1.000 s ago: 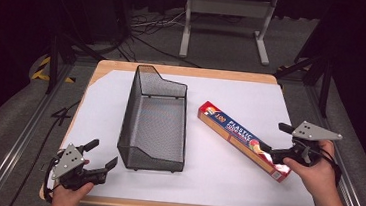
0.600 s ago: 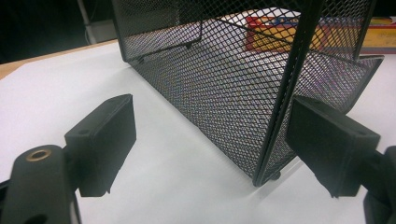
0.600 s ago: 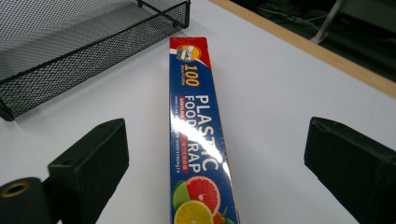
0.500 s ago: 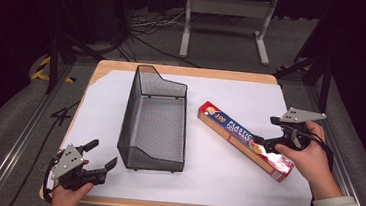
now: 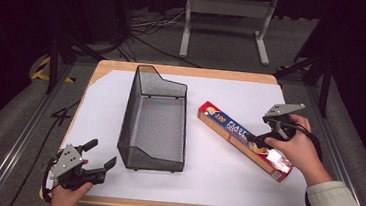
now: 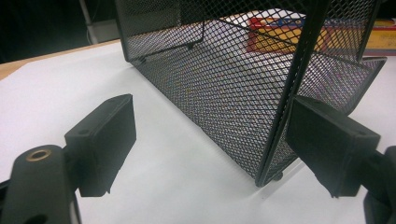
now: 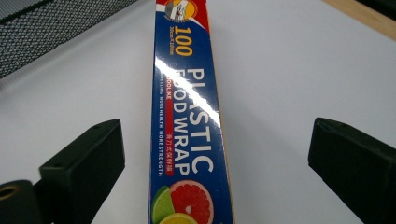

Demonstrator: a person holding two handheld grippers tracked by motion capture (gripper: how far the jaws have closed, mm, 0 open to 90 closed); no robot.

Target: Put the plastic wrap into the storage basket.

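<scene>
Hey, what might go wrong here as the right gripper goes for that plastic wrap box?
The right gripper straddles the long box with open jaws well off its middle in the high view, so the far end may sag or swing once lifted. The glossy carton could also slip. The basket stands close beside it, and the box could catch its rim on the way over.

- The wire basket [image 5: 155, 125] stands on the table [image 5: 224, 187], left of centre.
- The box of food wrap [image 5: 245, 140] lies right of it, apart, running diagonally.
- The right gripper [image 5: 264, 135] hangs over the box; the left gripper [image 5: 96, 159] sits near the basket's front left corner.
</scene>
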